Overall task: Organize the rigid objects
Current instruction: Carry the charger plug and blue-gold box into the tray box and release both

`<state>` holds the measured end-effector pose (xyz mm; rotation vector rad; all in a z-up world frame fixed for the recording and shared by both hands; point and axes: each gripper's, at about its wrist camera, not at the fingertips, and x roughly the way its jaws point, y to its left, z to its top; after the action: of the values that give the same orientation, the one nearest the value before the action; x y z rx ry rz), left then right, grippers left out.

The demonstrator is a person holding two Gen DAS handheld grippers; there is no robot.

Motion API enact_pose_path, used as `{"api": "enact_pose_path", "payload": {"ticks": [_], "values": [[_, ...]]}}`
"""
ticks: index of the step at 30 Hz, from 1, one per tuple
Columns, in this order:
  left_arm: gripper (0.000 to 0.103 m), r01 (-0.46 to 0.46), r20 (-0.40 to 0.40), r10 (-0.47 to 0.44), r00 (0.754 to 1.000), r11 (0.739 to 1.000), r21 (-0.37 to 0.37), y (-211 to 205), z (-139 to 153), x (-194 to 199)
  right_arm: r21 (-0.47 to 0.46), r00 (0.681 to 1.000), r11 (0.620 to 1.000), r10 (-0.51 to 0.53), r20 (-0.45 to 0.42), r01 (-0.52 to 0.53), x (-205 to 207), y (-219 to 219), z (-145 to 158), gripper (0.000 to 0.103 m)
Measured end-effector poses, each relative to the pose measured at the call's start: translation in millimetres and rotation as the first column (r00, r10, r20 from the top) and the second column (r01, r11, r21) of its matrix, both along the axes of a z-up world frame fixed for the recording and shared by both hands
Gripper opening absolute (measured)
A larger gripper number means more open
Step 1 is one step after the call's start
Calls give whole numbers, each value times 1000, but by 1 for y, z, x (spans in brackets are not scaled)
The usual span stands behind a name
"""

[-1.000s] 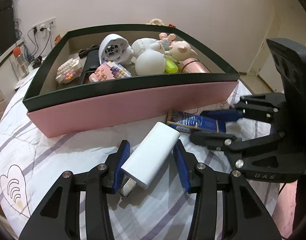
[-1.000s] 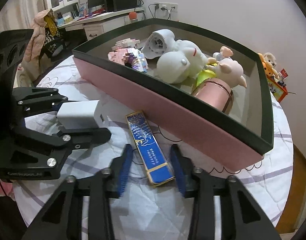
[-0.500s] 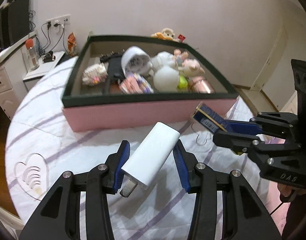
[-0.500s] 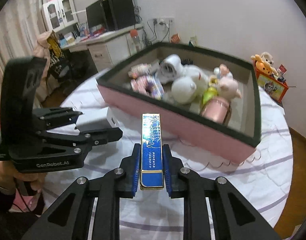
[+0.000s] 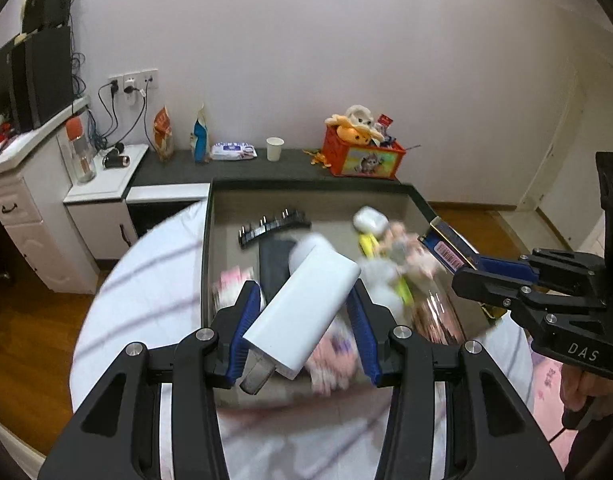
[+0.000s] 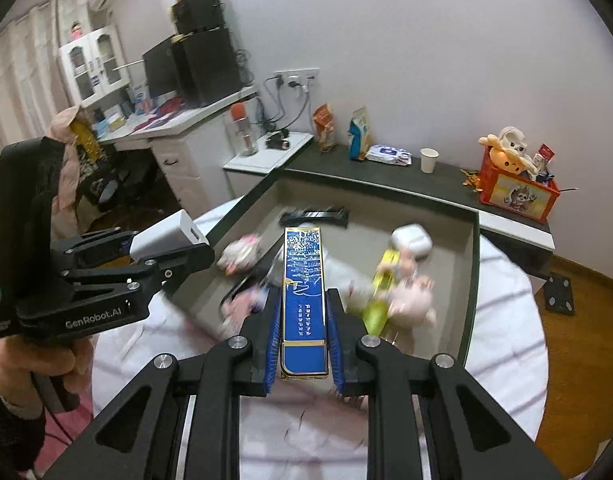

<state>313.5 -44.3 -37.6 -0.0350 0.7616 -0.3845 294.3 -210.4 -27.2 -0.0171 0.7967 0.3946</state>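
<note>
Between the blue pads of the left tool (image 5: 302,320) sits a white power bank (image 5: 302,308), clamped and tilted. Its right-hand counterpart, the right tool (image 6: 304,330), is closed on a flat blue box (image 6: 304,292). Beyond and below both lies the open storage box (image 6: 468,280), toys blurred inside, on the round desk (image 6: 506,360).
</note>
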Motion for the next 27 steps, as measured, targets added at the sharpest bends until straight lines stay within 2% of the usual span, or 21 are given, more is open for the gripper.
{"api": "enact_pose_path", "payload": {"ticks": [6,13,20,27], "values": [[45,-7,-64,9,998,1000,23,-12,-12,64,20,995,997,-70,-73,72,61,-4,-5,21],[45,-8,-123,14,992,998,56,-25,-32,105,-11,976,992,-126,-175,126,118,-9,-36,21],[45,-11,-162,24,986,996,84,-34,-49,125,-49,960,991,-133,-246,125,140,-6,-62,21],[47,-24,-170,45,984,992,120,-36,-52,124,-65,957,990,-138,-256,125,139,-1,-67,25]]}}
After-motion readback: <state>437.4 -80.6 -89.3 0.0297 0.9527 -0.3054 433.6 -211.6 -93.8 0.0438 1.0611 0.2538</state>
